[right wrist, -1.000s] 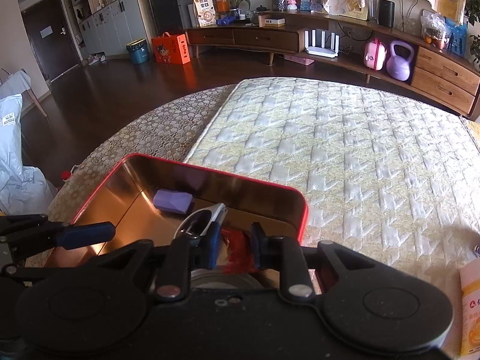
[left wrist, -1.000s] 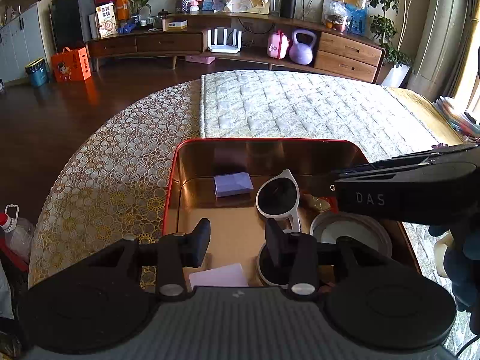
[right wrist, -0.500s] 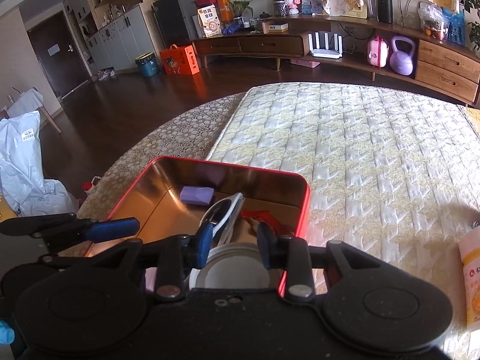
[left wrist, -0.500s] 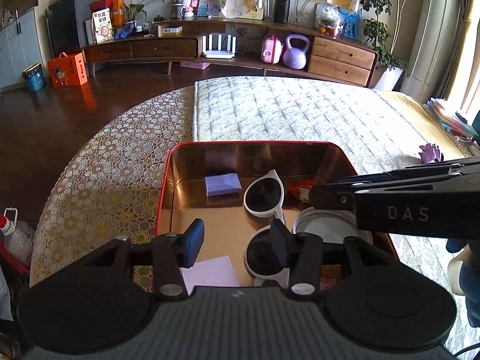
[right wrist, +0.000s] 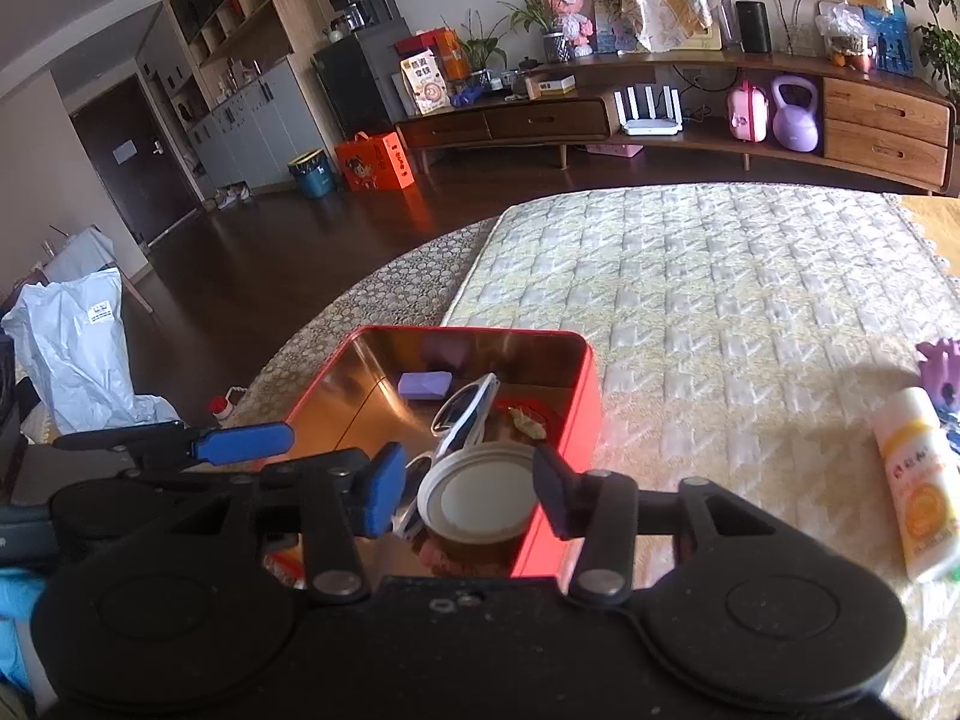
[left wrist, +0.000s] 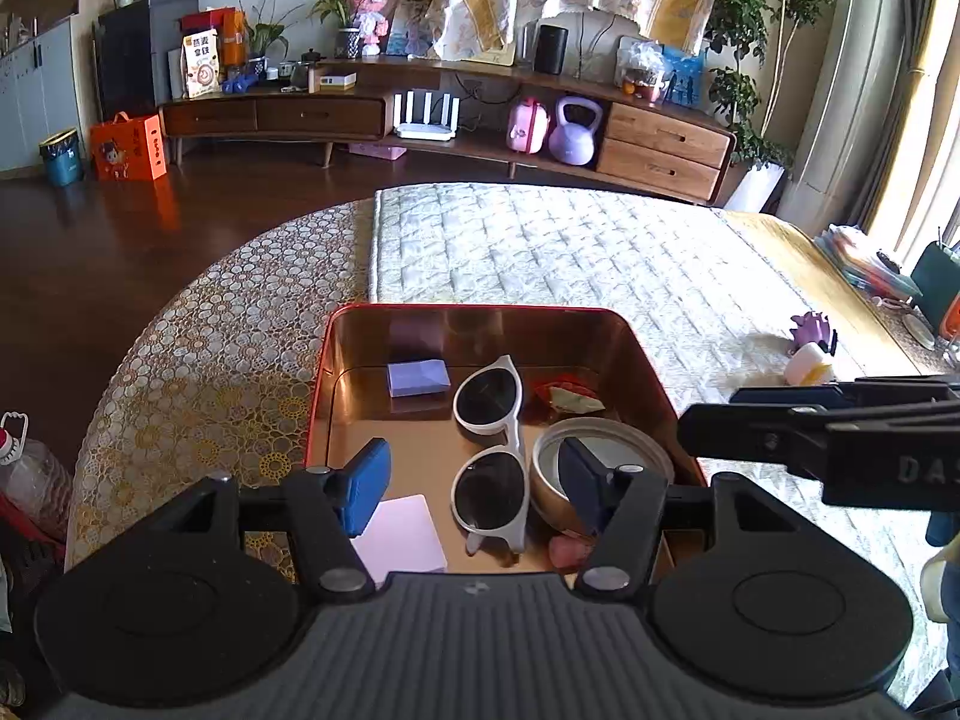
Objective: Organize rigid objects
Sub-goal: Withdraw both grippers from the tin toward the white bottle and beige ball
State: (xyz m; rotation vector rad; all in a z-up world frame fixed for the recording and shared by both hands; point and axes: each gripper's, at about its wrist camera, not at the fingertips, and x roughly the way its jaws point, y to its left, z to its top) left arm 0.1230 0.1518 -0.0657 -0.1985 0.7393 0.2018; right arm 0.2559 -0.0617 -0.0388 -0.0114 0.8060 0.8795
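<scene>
Tin (left wrist: pixel 336 360) loaded; both grippers (left wrist: pixel 474 480) (right wrist: pixel 465 489) held agape, empty.
Bottle (right wrist: pixel 915 480) at 3 o'clock judged next; a wide grasp is called for.

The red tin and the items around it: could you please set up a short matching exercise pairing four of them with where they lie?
Things:
1. white sunglasses
2. purple block
3. round lidded can
4. white and yellow bottle

Places:
A. outside the red tin, on the quilted cover
B. tin's far left
C. tin's middle
D. tin's near right

Pairs: 1-C, 2-B, 3-D, 4-A
</scene>
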